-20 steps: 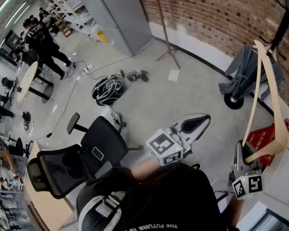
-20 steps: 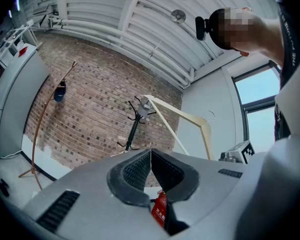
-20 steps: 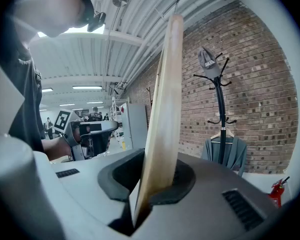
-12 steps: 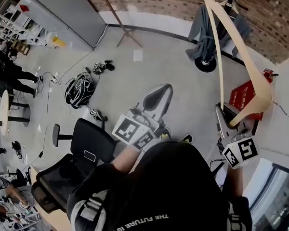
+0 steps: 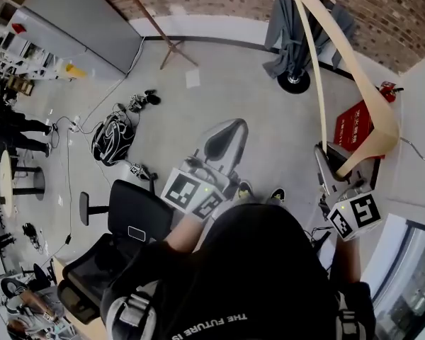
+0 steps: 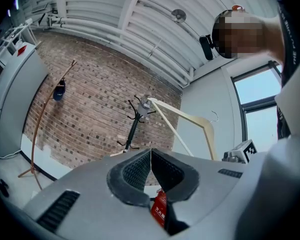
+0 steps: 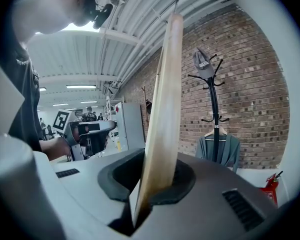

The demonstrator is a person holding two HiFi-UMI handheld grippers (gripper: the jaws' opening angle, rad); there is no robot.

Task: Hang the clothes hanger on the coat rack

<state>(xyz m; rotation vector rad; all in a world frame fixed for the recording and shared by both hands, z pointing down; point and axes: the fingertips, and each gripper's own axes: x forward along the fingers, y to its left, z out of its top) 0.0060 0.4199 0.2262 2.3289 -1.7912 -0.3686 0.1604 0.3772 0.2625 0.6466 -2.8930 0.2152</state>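
My left gripper (image 6: 150,166) hangs empty, jaws pressed together. My right gripper (image 7: 155,186) is clamped on one end of the wooden clothes hanger (image 7: 164,104), held upright, I judge, to present its hook to the coat rack (image 7: 213,101) — well apart, ahead.

A pale grey concrete floor (image 5: 234,105) is shown. At the left, a black-and-white bag (image 5: 110,131) lies on it, and a white sheet of paper (image 5: 193,78) lies farther off. A black office chair (image 5: 124,222) stands near. At the far right are set the round foot of a black coat rack (image 5: 295,81) and a red box with white characters (image 5: 353,127).
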